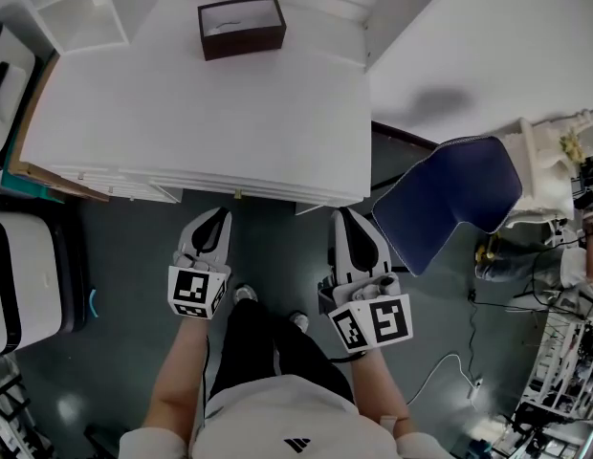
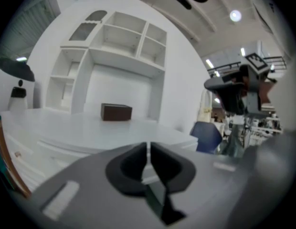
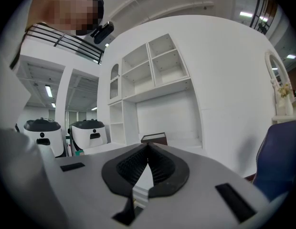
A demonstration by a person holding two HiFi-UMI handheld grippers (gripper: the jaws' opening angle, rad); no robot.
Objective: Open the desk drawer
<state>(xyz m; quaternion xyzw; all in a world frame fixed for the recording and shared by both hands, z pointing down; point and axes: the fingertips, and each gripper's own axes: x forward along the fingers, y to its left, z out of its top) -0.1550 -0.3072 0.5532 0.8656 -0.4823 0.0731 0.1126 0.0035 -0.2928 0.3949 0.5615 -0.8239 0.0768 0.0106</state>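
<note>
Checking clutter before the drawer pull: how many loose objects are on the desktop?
1. A dark brown box sits at the back of the white desk, near the shelf unit. The shelf compartments are only partly visible, so more may be hidden.

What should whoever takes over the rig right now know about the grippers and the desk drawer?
Left gripper: shut, empty.
Right gripper: shut, empty.
Both sit just short of the front edge of the white desk, touching nothing.
A small knob shows under that edge, between them.
Drawer looks closed; nothing done yet.
Left to do: grip the knob, pull the drawer out.
</note>
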